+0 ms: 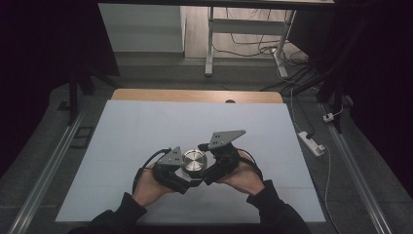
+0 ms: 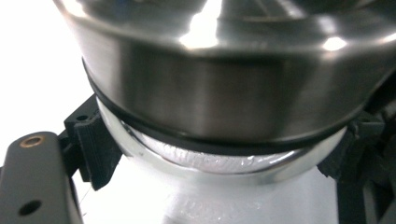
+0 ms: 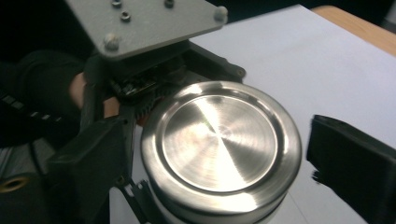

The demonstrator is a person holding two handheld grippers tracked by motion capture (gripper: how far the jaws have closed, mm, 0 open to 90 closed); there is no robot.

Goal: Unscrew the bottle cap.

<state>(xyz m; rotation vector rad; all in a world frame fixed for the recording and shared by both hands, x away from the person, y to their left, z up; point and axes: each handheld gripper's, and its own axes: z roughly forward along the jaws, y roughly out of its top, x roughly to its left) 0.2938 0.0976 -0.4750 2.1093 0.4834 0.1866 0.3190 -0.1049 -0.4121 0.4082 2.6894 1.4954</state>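
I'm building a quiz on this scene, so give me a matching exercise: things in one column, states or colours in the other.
1. metal lid
2. left hand-held gripper
3. right hand-held gripper
4. table sheet

a. white
b. clamped below the lid
c. shiny silver
d. open around the lid

Pairs: 1-c, 2-b, 3-d, 4-a

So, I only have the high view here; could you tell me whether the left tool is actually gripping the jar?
Observer: Yes, the left tool is shut on the jar's glass body, just under the metal lid.
Operator: And the right tool?
Observer: The right tool straddles the lid, but one black pad stands clear of its rim.
Operator: Any seal?
Observer: A black ring sits under the lid.
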